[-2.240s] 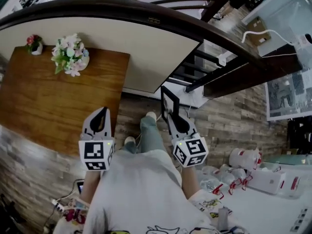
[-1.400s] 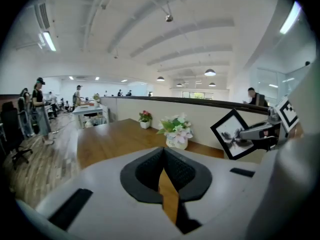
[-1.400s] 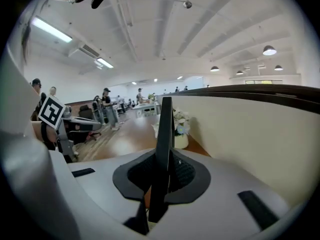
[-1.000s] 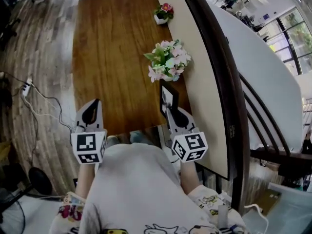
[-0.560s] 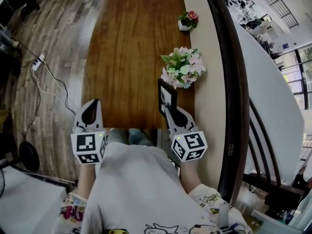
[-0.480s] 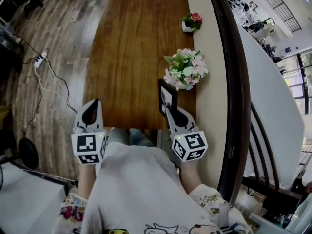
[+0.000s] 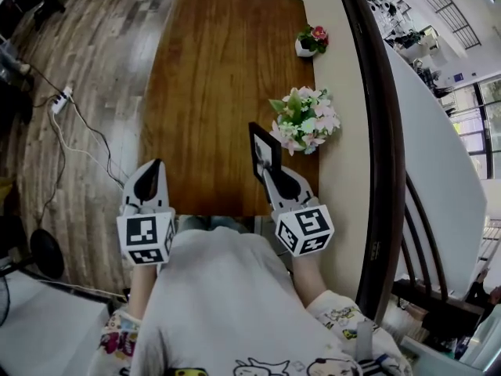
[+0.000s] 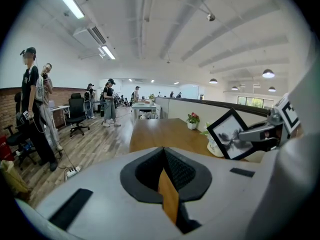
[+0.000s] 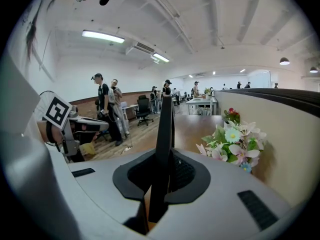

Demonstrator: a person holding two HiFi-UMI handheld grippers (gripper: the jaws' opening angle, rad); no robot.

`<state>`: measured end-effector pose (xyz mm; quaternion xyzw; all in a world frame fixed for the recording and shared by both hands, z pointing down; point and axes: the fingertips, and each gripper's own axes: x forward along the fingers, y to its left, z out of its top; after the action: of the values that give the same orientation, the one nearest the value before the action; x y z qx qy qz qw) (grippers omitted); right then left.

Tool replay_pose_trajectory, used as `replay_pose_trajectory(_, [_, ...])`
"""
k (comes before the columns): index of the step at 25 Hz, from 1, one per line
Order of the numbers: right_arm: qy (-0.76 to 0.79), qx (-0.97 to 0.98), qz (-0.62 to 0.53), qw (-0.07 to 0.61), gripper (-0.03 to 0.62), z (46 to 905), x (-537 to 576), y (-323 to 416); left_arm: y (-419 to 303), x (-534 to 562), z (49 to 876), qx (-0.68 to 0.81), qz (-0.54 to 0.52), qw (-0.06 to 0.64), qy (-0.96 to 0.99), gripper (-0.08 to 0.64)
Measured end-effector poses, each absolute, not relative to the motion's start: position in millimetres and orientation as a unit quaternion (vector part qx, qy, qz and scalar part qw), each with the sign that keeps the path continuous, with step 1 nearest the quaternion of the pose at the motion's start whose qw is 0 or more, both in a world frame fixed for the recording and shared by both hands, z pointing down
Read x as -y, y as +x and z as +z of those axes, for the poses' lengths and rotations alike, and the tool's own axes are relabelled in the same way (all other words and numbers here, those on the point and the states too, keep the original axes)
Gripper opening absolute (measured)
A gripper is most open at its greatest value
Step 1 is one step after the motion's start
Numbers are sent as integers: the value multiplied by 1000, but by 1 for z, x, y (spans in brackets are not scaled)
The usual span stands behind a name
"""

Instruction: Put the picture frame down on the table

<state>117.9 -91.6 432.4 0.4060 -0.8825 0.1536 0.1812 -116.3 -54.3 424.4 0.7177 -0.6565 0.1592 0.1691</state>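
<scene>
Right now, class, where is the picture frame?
In the head view the picture frame is clamped upright in the right gripper, over the wooden table's near right corner, just left of the flower bouquet.

Right gripper (image 9: 162,171) jaws clamped on picture frame (image 9: 165,129), edge-on & upright btwn fingers. Flowers (image 9: 232,141) ahead, right of fingers. Wooden table (image 9: 200,124) beyond fingertips. Left gripper (image 9: 97,123) w/ marker cube off to fingers' left.
</scene>
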Motion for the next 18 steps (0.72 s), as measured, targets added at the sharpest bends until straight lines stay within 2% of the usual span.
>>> replay_pose_trajectory(18, [414, 874, 170, 191, 37, 439, 118, 98, -136, 85, 431, 645, 159, 176, 726, 3])
